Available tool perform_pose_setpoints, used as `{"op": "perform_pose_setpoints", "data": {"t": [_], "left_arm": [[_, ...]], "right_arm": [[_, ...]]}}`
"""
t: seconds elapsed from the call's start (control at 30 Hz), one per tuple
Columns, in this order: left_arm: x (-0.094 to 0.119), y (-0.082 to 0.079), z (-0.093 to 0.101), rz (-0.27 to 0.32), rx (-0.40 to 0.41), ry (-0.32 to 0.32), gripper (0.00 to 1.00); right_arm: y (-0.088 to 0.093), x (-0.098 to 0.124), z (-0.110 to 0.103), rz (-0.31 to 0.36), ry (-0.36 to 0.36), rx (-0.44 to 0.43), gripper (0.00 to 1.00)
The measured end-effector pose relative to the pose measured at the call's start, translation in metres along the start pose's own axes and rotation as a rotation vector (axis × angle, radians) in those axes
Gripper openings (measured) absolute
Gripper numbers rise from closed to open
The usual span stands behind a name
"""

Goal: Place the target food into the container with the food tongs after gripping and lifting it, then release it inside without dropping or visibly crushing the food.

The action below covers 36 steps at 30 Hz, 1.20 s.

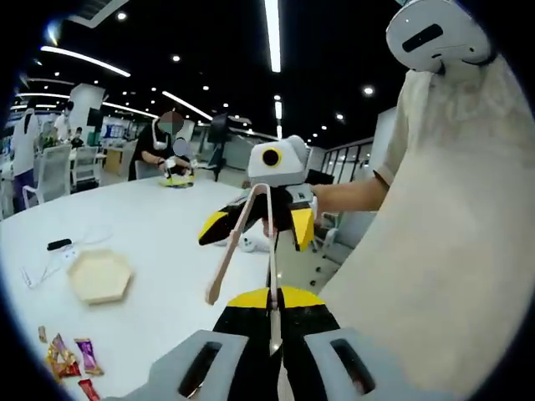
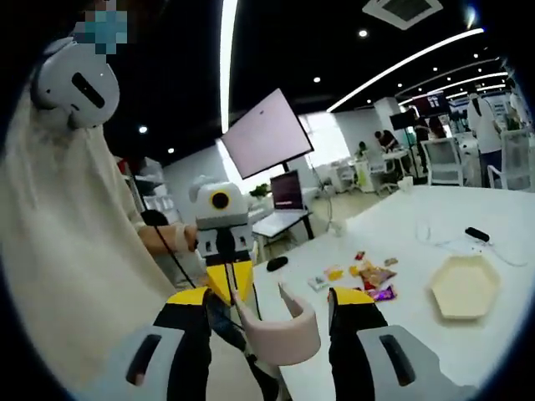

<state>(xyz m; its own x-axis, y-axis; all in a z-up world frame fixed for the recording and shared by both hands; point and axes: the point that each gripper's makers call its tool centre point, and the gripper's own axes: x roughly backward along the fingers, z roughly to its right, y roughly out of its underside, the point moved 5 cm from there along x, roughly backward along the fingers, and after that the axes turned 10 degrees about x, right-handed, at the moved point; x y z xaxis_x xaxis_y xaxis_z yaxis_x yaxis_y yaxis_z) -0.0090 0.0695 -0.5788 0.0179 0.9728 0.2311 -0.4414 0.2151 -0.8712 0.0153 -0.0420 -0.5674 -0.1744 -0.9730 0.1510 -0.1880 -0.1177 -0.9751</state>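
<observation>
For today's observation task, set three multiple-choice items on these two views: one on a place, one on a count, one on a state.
1. Where do the snack packets lie?
A. Inside the container
B. On the table, apart from the container
C. On a chair

2. How many sides does the container have?
A. Four
B. Six
C. It is round

3. What state is the container in?
A. Empty
B. Filled with packets
C. Closed with a lid

Answers:
1 B: the snack packets lie on the white table, clear of the container.
2 B: its outline is a hexagon in both views.
3 A: its bare cream inside shows, with no lid on it.
</observation>
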Motion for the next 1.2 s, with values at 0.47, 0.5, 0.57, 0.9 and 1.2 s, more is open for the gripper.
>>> {"op": "perform_pose_setpoints", "data": {"t": [0.47,0.5,0.57,0.9,1.2], "left_arm": [[-0.003,-0.004,0.007,-0.012,-0.011,0.027,0.0],[-0.003,-0.003,0.007,-0.012,-0.011,0.028,0.0],[-0.004,-0.003,0.008,-0.014,-0.01,0.031,0.0],[-0.004,-0.003,0.01,-0.017,-0.01,0.038,0.0],[-0.005,0.002,0.011,-0.052,-0.017,0.041,0.0]], "right_arm": [[-0.01,-0.005,-0.012,-0.022,-0.07,0.048,0.52],[-0.01,-0.005,-0.012,-0.024,-0.072,0.049,0.51],[-0.008,-0.006,-0.013,-0.038,-0.08,0.058,0.5],[-0.005,-0.01,-0.015,-0.08,-0.098,0.102,0.46],[0.0,-0.014,-0.02,-0.131,-0.132,0.129,0.45]]}}
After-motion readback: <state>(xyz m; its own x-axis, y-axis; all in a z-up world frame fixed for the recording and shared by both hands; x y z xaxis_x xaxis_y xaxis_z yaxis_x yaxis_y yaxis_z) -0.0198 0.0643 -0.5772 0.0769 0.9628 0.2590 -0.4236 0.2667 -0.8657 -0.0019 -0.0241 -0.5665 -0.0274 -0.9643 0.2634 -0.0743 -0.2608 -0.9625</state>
